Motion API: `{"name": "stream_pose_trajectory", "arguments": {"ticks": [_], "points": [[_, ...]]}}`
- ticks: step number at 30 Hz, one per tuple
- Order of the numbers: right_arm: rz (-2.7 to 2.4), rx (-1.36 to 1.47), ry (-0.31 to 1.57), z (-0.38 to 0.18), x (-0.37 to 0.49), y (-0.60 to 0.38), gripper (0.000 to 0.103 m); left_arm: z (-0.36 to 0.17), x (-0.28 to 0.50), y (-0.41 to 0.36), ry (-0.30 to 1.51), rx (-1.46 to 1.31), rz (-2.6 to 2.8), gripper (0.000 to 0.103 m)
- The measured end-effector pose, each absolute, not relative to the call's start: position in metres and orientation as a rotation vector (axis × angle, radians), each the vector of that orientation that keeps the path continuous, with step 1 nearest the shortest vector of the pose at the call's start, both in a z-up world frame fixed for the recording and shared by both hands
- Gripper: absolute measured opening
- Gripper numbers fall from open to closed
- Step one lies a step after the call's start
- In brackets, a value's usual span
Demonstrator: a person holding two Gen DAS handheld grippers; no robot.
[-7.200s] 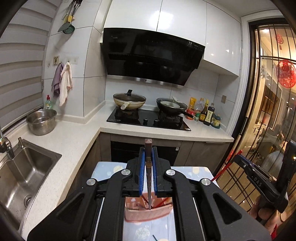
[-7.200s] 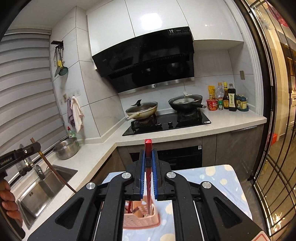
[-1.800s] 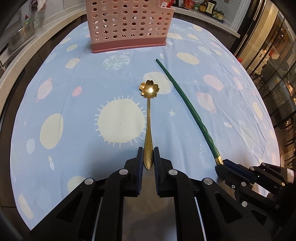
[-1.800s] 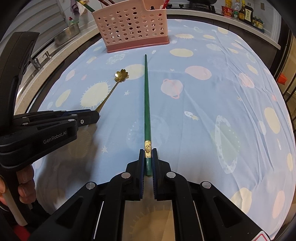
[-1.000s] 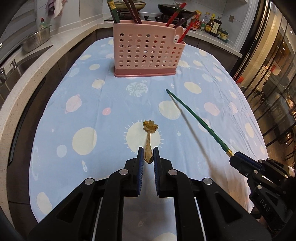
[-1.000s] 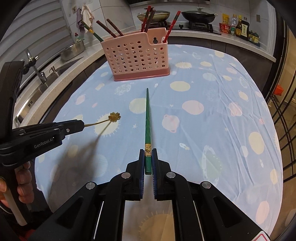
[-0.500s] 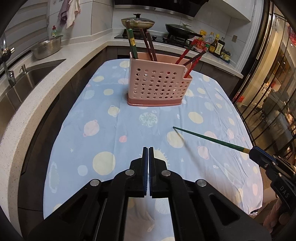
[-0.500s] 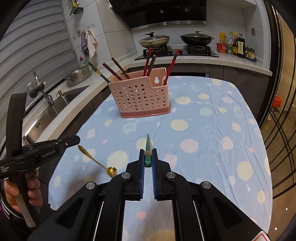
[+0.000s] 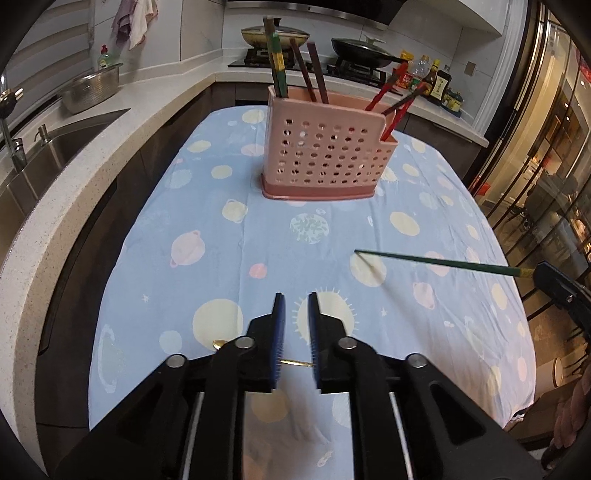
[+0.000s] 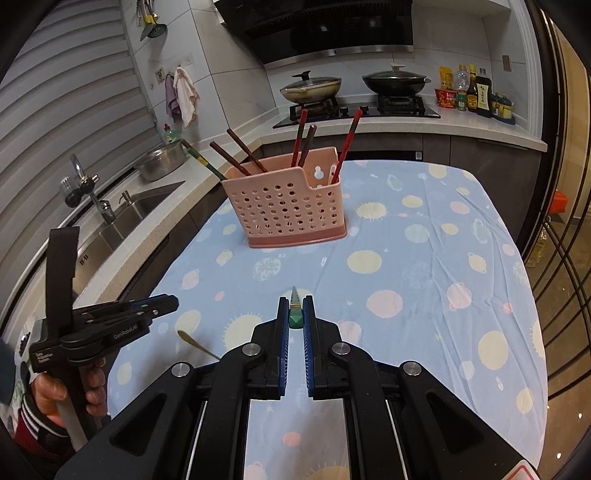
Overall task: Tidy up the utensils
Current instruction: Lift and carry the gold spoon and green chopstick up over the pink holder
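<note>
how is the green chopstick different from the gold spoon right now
The green chopstick is clamped in the right gripper above the cloth; the gold spoon is free of the left gripper, whose jaws are opening. The chopstick is long, straight and dark; the spoon is shorter and shiny. Neither is in the pink basket yet.

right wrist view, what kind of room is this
A home kitchen, most likely. A gas hob with two lidded pans sits under a black range hood, a steel sink with a tap is set in the counter on the left, and sauce bottles stand beside the hob.
</note>
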State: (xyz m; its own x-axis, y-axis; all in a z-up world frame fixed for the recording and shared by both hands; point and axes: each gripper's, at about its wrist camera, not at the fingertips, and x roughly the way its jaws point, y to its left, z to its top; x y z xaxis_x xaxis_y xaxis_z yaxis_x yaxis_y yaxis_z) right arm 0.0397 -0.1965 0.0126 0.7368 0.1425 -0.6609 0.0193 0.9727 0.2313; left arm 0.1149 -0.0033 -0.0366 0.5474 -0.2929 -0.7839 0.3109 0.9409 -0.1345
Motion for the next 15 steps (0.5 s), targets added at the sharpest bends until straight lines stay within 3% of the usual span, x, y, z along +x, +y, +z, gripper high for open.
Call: {"name": "stream_pose_trajectory", "arguments": {"ticks": [1,8,15], "points": [[0.070,0.232,0.756,0.008,0.039,-0.196,0.007,-0.046,0.118,-0.004,0.925,0.036,-0.361,0.025],[0.073,0.237,0.822,-0.015,0.035,-0.189,0.007,-0.107,0.153,-0.003,1.042,0.105,-0.311,0.024],[0.071,0.246,0.849,-0.023,0.034,-0.188,0.007,-0.115,0.119,0.011,1.093,0.080,-0.332,0.025]]}}
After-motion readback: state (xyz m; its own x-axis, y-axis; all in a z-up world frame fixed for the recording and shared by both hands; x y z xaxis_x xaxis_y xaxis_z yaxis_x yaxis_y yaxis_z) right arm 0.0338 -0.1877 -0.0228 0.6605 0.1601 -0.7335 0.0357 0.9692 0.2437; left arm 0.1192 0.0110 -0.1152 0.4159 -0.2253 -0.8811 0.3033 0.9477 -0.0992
